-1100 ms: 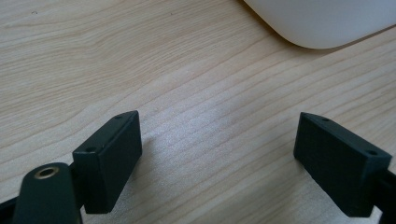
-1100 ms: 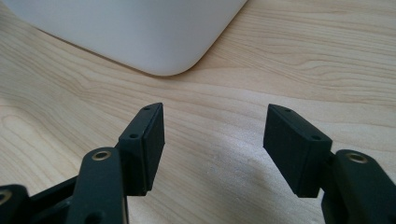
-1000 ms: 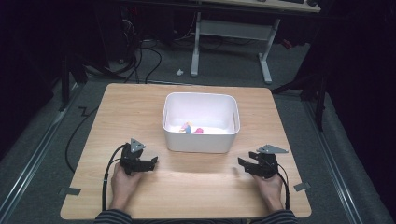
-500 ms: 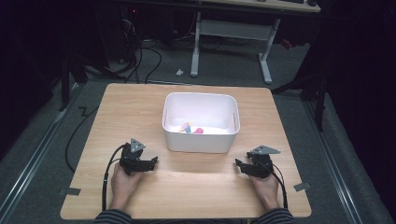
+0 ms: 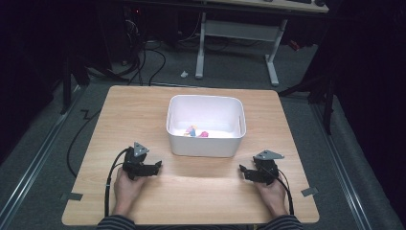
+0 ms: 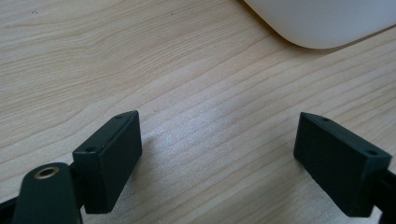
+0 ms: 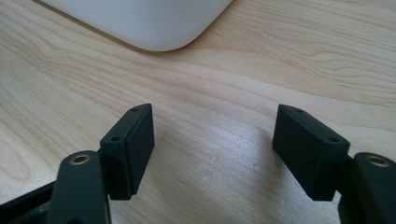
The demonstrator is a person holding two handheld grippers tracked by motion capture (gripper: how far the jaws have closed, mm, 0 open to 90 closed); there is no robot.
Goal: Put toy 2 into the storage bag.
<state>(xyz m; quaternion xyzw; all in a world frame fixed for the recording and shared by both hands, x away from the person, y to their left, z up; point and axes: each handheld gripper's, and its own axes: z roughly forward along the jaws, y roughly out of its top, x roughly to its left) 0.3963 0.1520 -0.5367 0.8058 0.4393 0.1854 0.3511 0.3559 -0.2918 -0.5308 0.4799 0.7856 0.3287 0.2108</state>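
A white plastic bin (image 5: 206, 125) stands mid-table with small pink, yellow and blue items (image 5: 195, 132) on its floor. My left gripper (image 5: 157, 166) rests on the wood in front of the bin's left corner, jaws wide apart and empty; a corner of the bin (image 6: 322, 23) is ahead of its fingers (image 6: 109, 158). My right gripper (image 5: 242, 170) lies in front of the bin's right corner. Its jaws have just been opening and stand apart with only bare wood between the fingers (image 7: 130, 149). The bin's corner (image 7: 144, 21) lies beyond them.
The wooden table (image 5: 143, 110) has bare room left and right of the bin. Cables trail from both grippers toward the front edge. Tape strips (image 5: 309, 191) mark the front corners. A desk frame (image 5: 234, 33) and cables stand on the dark floor behind.
The right gripper's jaws have opened, and that hand has shifted slightly left toward the table's middle. The left hand and gripper have stayed put.
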